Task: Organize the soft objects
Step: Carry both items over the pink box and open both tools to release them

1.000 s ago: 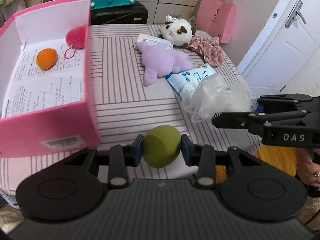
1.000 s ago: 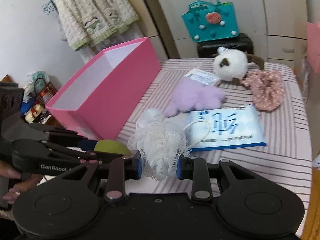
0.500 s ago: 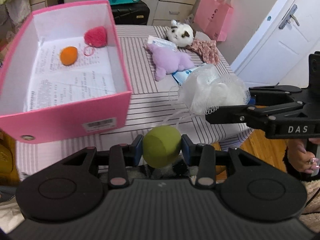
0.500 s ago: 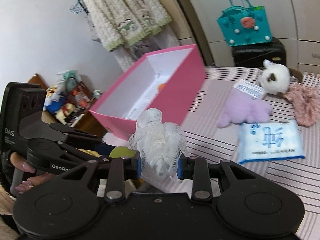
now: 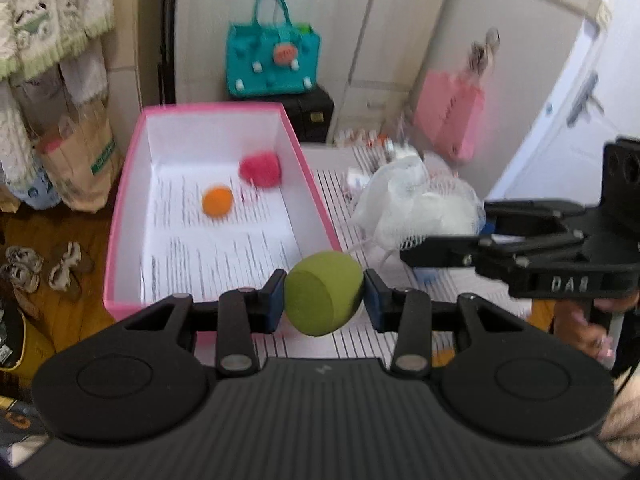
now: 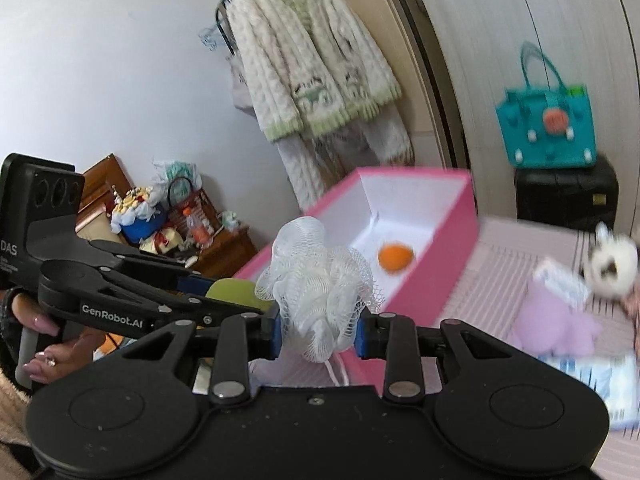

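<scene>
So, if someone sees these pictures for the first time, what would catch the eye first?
Probably the open pink cardboard box on the striped table, with a small orange ball and a fluffy red pompom inside. Close to the cameras, the left gripper pinches an olive-green egg-shaped sponge, and the right gripper holds a white mesh bath puff.

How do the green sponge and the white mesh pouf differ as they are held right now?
The green sponge is smooth, solid and egg-shaped; the white mesh pouf is frilly, see-through netting with a cord hanging below. The sponge sits in the left gripper, the pouf in the right gripper. The sponge fits between its pads; the pouf billows above and beyond its own. Both are gripped in the air beside the pink box.
</scene>
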{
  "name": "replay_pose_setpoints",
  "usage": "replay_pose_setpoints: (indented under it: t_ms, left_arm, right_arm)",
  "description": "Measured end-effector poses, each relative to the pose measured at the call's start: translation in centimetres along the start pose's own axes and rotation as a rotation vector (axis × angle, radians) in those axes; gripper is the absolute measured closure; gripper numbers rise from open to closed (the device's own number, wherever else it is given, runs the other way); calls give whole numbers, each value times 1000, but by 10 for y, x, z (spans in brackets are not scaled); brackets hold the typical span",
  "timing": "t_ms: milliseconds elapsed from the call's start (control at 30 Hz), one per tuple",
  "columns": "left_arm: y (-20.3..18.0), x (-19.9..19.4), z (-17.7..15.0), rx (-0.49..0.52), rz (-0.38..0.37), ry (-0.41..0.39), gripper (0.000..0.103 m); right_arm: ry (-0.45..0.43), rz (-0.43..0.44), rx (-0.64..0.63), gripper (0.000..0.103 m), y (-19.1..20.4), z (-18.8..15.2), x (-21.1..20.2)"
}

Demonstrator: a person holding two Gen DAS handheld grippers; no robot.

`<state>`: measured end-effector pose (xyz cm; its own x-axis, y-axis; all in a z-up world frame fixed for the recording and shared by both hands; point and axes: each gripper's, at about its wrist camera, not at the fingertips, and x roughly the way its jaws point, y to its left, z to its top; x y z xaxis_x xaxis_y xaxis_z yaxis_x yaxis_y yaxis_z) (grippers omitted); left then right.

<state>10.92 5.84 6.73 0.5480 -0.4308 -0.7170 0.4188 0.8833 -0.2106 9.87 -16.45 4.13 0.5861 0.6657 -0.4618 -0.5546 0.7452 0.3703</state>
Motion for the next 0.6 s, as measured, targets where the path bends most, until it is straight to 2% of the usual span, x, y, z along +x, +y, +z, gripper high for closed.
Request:
replay_pose_setpoints:
  t_ms: [133, 267, 400, 500, 600]
  left_arm:
    - [15, 6, 9, -42, 19, -97, 63]
    - [37, 23, 23, -80, 24, -144, 63]
    - [53, 41, 37, -70, 98, -189, 63]
    - [63, 67, 39, -15, 197, -179, 63]
    - [78, 88, 44, -14, 220, -147, 63]
  right_arm:
    - [-55, -66, -53, 65, 5, 16, 13]
    - [-80, -163, -113, 66, 1, 30, 39]
    - [-83, -236, -162, 65, -10, 38, 67]
    - [-42, -241, -157, 66, -25, 37, 84]
    - [-17, -272, -201, 66, -29, 36, 100]
